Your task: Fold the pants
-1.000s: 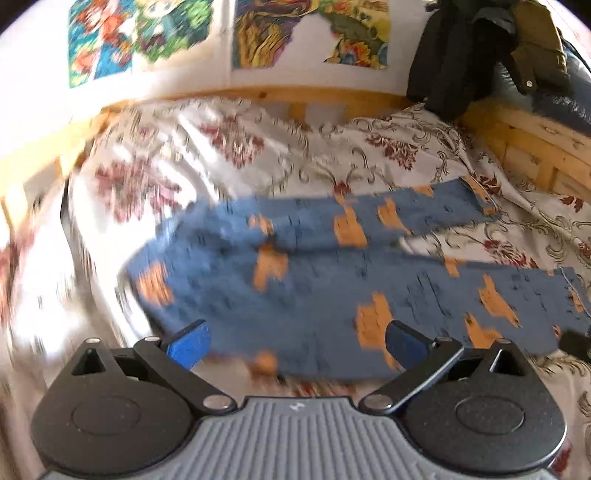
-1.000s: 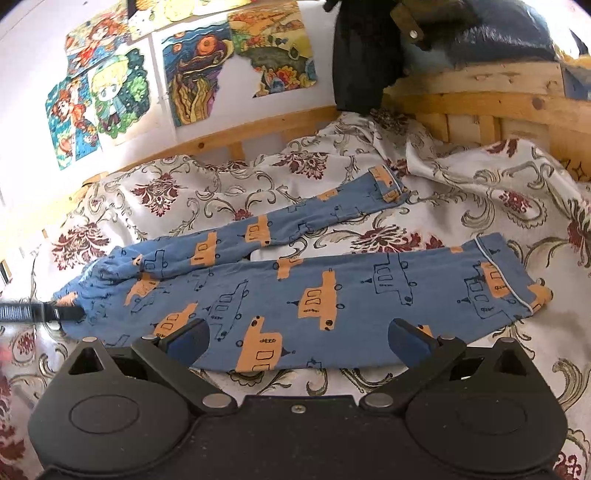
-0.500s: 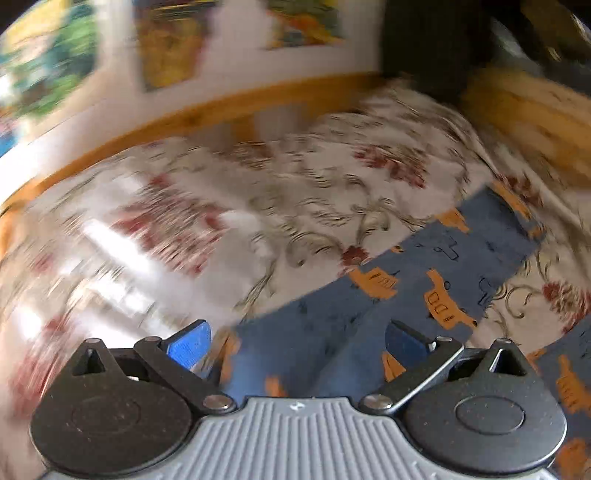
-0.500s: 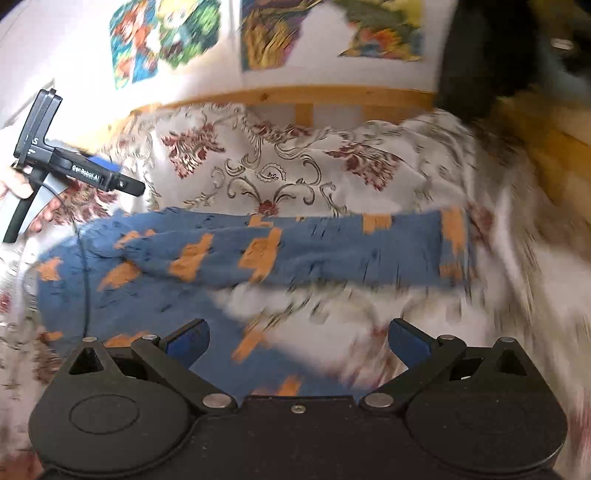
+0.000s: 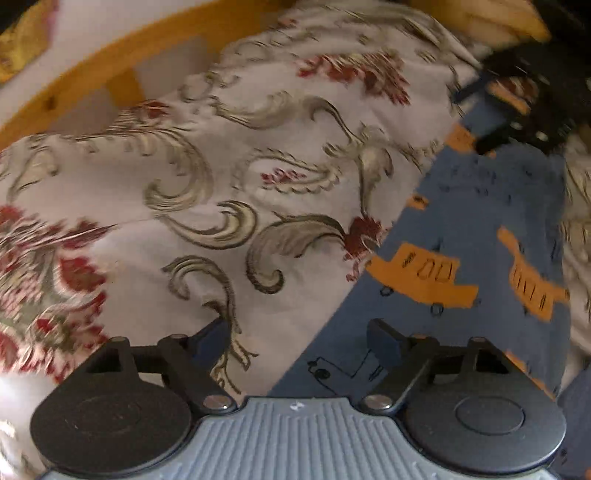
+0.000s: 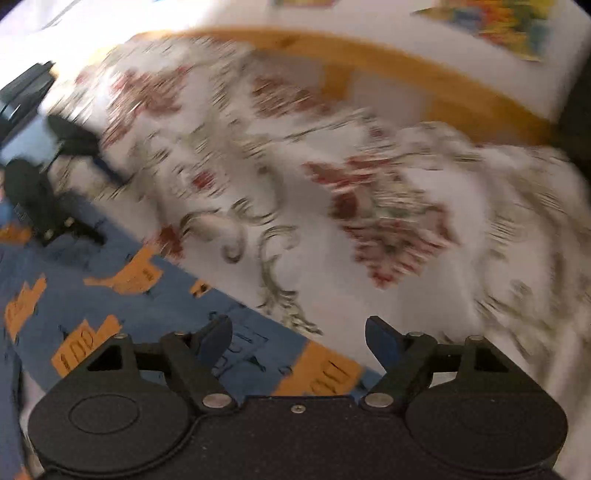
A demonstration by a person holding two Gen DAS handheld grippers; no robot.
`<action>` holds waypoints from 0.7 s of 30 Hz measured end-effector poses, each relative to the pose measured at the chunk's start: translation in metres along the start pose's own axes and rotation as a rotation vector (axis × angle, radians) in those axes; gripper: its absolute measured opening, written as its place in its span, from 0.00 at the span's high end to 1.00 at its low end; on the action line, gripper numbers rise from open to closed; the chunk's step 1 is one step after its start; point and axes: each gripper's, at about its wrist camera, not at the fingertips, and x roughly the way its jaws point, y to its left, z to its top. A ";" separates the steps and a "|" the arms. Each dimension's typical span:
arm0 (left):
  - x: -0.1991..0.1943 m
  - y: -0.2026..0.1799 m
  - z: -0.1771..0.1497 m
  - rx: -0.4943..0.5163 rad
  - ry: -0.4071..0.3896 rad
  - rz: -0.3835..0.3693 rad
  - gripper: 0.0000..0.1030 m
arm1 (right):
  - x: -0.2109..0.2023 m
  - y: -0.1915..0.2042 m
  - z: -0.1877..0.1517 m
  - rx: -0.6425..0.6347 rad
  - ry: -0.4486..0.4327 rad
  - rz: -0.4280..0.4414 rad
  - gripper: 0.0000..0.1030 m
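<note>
Over far pant leg (image 5: 476,236) on floral bedspread (image 5: 229,177): left gripper (image 5: 295,345) and right gripper (image 6: 299,341) spread, empty (blurry). Should pinch edge squarely, lift evenly.

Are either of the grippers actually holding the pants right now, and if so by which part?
Nothing is held. The left gripper and the right gripper both stand open above the pants, with only the fabric's edge and the bedspread between their fingers.

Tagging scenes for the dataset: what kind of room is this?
Most likely a bedroom. The blue pants lie on a floral bedspread with a wooden bed rail behind it, and a colourful picture hangs on the white wall.
</note>
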 end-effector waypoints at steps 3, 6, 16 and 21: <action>0.009 -0.006 -0.002 0.069 0.041 -0.013 0.18 | 0.022 0.000 0.007 -0.090 0.080 0.071 0.25; 0.012 -0.017 -0.007 0.125 0.044 0.024 0.21 | 0.035 0.004 0.006 -0.134 0.158 0.093 0.26; 0.009 -0.050 -0.009 0.170 0.037 0.048 0.93 | 0.028 0.020 0.001 -0.081 0.131 0.074 0.72; 0.007 -0.060 -0.009 0.099 0.013 0.134 0.96 | 0.019 0.041 -0.007 -0.097 0.090 -0.027 0.94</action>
